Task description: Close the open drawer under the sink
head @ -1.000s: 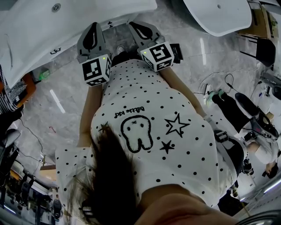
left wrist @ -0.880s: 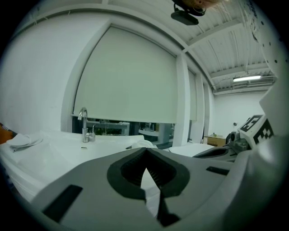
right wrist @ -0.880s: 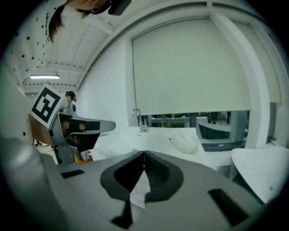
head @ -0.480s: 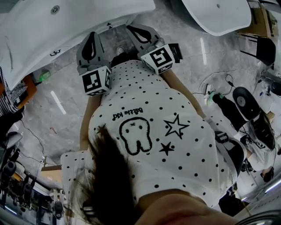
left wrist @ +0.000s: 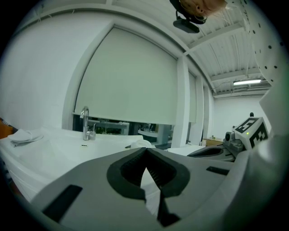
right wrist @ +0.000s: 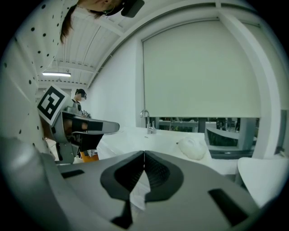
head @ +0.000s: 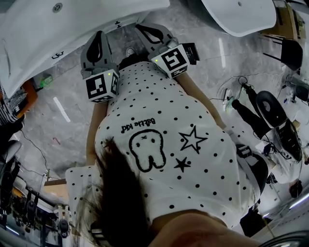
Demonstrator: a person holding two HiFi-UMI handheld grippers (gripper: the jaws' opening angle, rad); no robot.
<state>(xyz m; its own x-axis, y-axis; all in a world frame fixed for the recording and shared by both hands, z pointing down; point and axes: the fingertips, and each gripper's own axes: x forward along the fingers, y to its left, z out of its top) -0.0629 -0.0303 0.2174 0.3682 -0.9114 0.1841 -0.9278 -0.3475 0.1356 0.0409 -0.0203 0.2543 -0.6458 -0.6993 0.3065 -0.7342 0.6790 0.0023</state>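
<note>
Drawer not visible in any view; prob. hidden below the front edge of the white surface (head: 29, 48), which carries the drain (head: 57, 7) and faucet (left wrist: 85, 122). Left gripper (head: 99, 34) and right gripper (head: 144, 28) sit side by side at that front edge. Both have fingers clenched tip to tip, nothing betw. them.

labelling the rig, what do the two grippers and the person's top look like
The left gripper and right gripper are grey plastic, with broad curved jaws lined with black ribbed pads. Each carries a white cube printed with black square markers and a small green light. The shirt is white with black dots.
</note>
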